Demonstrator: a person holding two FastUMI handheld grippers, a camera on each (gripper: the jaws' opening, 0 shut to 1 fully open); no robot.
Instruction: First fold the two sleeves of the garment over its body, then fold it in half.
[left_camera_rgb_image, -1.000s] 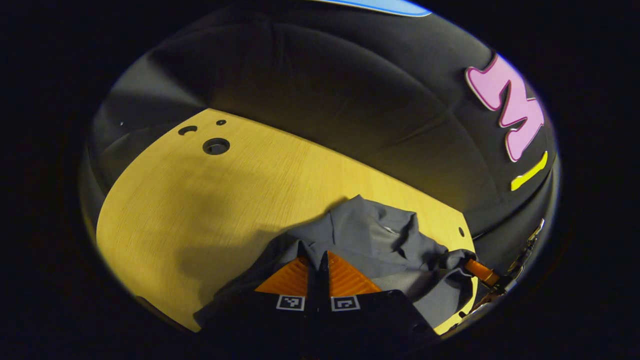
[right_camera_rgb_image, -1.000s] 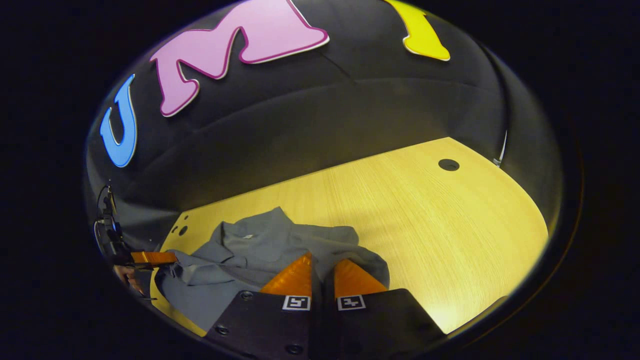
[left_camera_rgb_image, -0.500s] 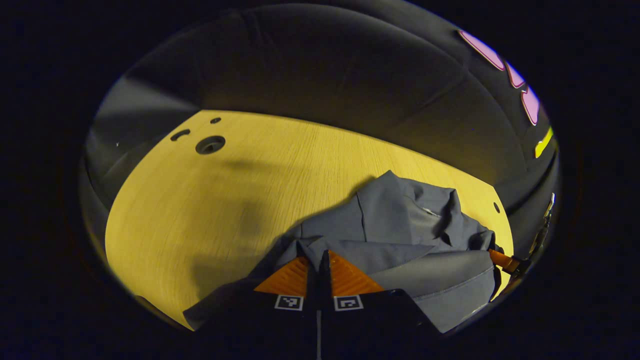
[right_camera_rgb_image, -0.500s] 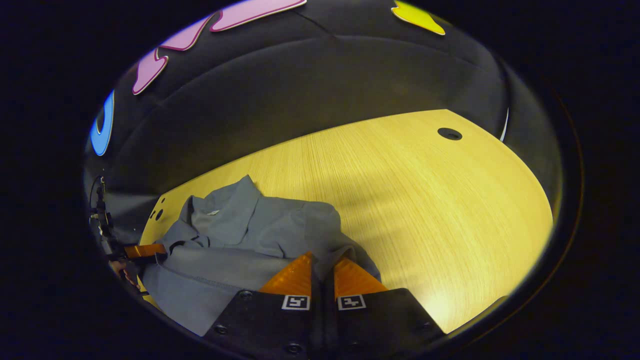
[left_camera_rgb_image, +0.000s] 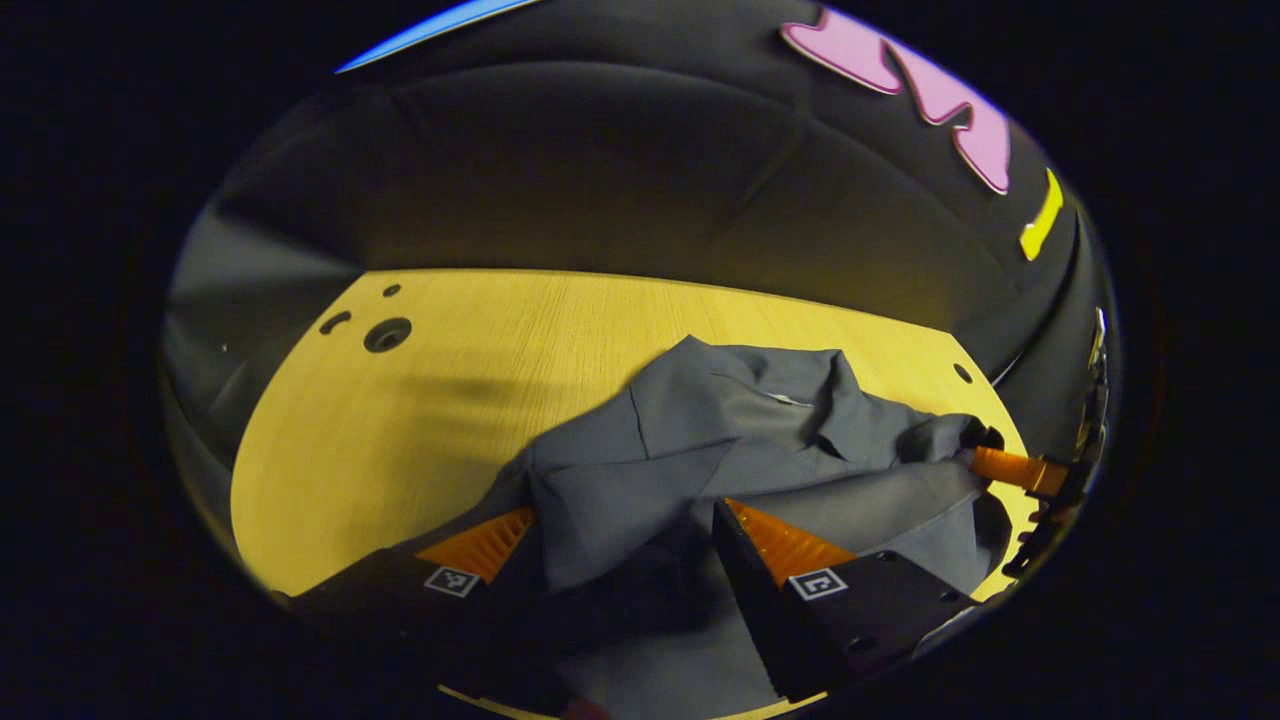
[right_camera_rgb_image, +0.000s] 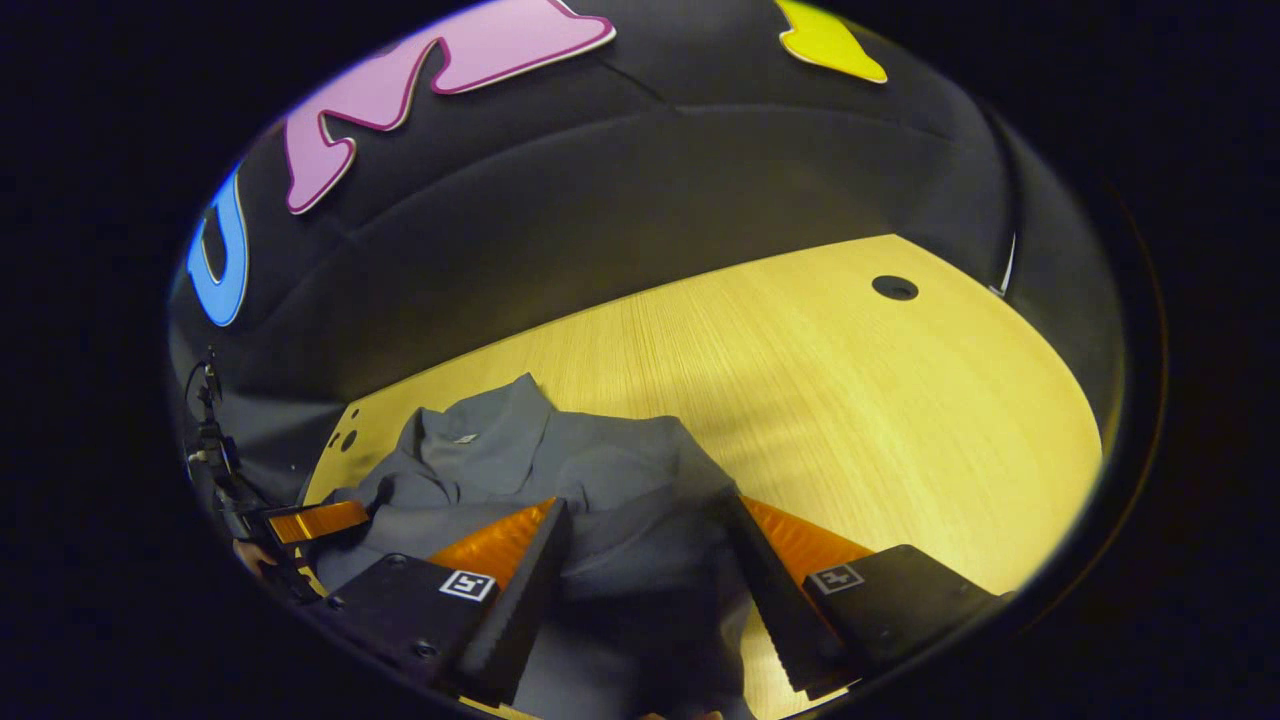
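A grey collared garment (left_camera_rgb_image: 720, 430) lies bunched on the wooden table (left_camera_rgb_image: 450, 400), its collar toward the far side. My left gripper (left_camera_rgb_image: 625, 510) stands open, its fingers (left_camera_rgb_image: 480, 545) spread on either side of a fold of the cloth. In the right gripper view the same garment (right_camera_rgb_image: 560, 460) lies between the spread fingers (right_camera_rgb_image: 800, 540) of my right gripper (right_camera_rgb_image: 645, 505), which is open too. The right gripper (left_camera_rgb_image: 1010, 468) shows at the garment's right edge in the left gripper view. The left gripper (right_camera_rgb_image: 315, 520) shows at the cloth's left edge in the right gripper view.
The table has a round hole (left_camera_rgb_image: 387, 334) with smaller openings near its far left corner and another hole (right_camera_rgb_image: 894, 287) near the far right. Bare wood (right_camera_rgb_image: 850, 400) stretches to the right of the garment. The black cloth wall rises behind the table.
Both grippers were shut on the garment's cloth and have opened, letting it go. The cloth now rests lower and flatter on the table.
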